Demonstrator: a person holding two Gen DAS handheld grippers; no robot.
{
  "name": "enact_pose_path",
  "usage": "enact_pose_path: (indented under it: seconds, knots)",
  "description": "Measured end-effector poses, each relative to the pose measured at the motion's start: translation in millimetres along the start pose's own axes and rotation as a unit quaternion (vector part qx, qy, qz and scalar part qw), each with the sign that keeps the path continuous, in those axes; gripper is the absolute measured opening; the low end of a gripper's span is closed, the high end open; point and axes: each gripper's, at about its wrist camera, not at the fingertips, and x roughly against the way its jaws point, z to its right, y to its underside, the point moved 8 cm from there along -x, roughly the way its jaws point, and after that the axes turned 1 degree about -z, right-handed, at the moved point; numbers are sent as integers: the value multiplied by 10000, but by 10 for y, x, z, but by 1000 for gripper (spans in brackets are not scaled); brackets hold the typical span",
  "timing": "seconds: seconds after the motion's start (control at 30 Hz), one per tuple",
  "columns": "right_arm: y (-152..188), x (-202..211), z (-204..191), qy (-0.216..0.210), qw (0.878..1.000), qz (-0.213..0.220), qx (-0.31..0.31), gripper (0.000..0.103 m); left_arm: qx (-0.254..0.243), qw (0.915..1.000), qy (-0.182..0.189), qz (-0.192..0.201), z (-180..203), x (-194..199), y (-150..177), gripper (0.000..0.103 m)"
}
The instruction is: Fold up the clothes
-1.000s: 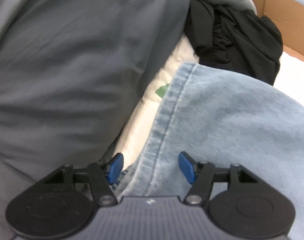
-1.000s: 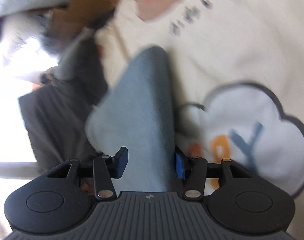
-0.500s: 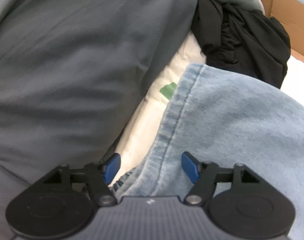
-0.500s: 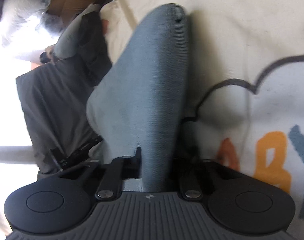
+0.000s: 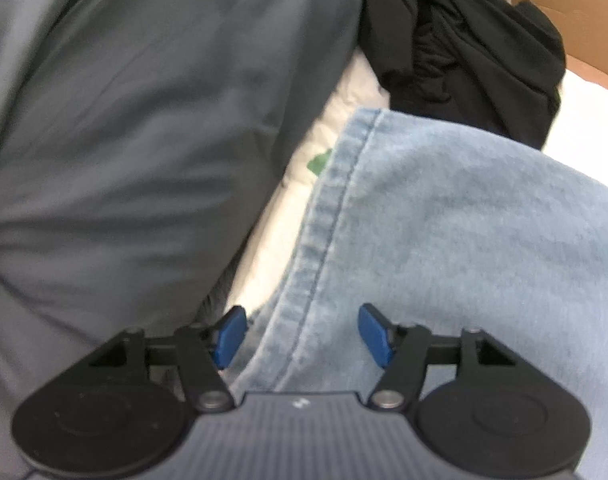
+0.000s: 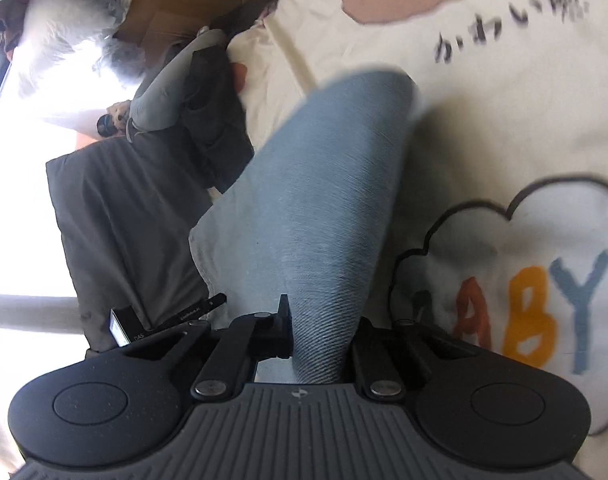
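Light blue jeans [image 5: 464, 240] fill the right half of the left wrist view. Their stitched hem runs between the blue pads [image 5: 230, 336] of my left gripper [image 5: 302, 332], whose jaws are closing; the pads stand apart from the denim. In the right wrist view, my right gripper [image 6: 322, 332] is shut on a raised fold of the blue denim [image 6: 324, 200]. The fold rises away from the fingers over a cream cloth [image 6: 504, 120] printed with a cloud and coloured letters.
A large grey garment [image 5: 144, 120] lies left of the jeans, with white cloth [image 5: 280, 216] between them. A black garment [image 5: 464, 48] is bunched beyond, by a cardboard box [image 5: 564, 12]. A dark grey garment [image 6: 124, 220] and cardboard [image 6: 176, 4] lie left of the fold.
My right gripper's jaws closed onto the blue denim fold and lifted it off the cream cloth. The left gripper shifted a little along the hem, its pads still apart.
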Motion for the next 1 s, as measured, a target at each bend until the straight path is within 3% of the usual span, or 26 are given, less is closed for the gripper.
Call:
enact_pose_path:
  seconds: [0.37, 0.77, 1.0]
  knots:
    - [-136, 1072, 145, 572, 9982, 37, 187, 5, -202, 9989, 290, -309, 541, 595, 421, 64]
    - [-405, 2672, 607, 1294, 9903, 489, 135, 5, -458, 9916, 1191, -214, 1608, 1164, 515, 67]
    - [-567, 3222, 851, 1445, 9874, 647, 74, 5, -636, 9824, 1749, -177, 2289, 1372, 509, 70]
